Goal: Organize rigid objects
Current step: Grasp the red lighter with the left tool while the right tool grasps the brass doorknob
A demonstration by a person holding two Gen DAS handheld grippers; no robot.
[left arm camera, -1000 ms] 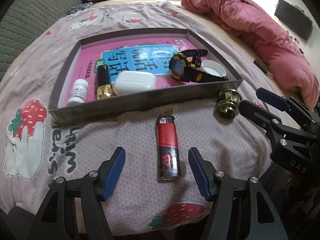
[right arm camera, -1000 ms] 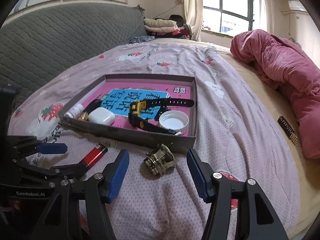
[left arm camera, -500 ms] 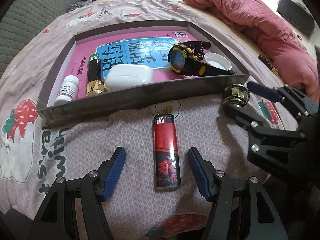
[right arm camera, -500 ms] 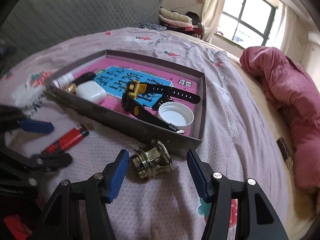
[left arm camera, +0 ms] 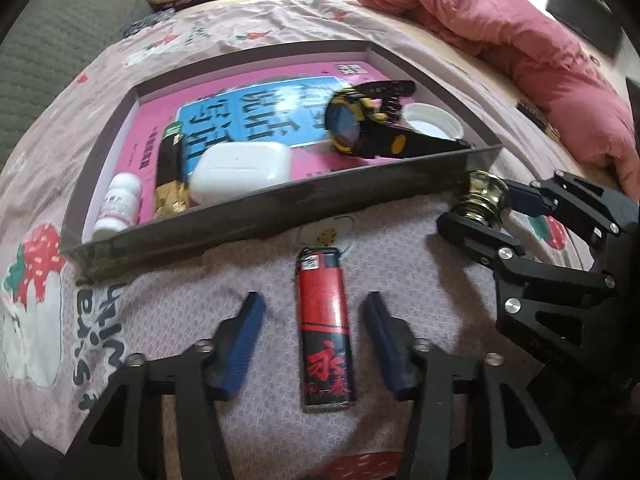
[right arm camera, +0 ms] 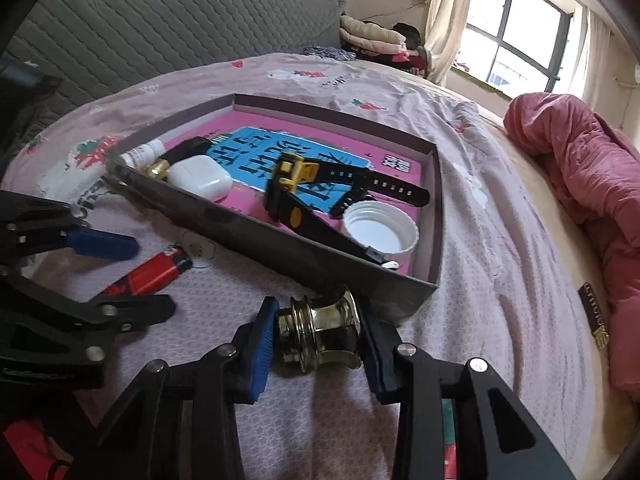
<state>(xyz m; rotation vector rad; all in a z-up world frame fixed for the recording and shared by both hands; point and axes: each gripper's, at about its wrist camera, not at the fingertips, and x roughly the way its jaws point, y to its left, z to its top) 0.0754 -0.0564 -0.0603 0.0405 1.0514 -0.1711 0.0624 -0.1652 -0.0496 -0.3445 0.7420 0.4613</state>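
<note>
Both jaws have just been closing. The right gripper (right arm camera: 316,340) looks clamped on the brass knob (right arm camera: 318,334), pads on its two ends, axis running across the jaws, right up against the tray (right arm camera: 280,250) wall ahead. The left gripper (left arm camera: 312,344) straddles the red lighter (left arm camera: 326,330), which lies lengthwise between the jaws, pointing at the tray; the pads aren't touching it yet. Both things sit on the bed (left arm camera: 420,280), with bare sheet around the lighter and only that low wall to clear.

Readable print on the bed

The bedsheet (left arm camera: 60,360) carries dark letters, only partly legible; the pink book (left arm camera: 256,128) in the box and the red lighter (left arm camera: 326,328) show Chinese characters.
</note>
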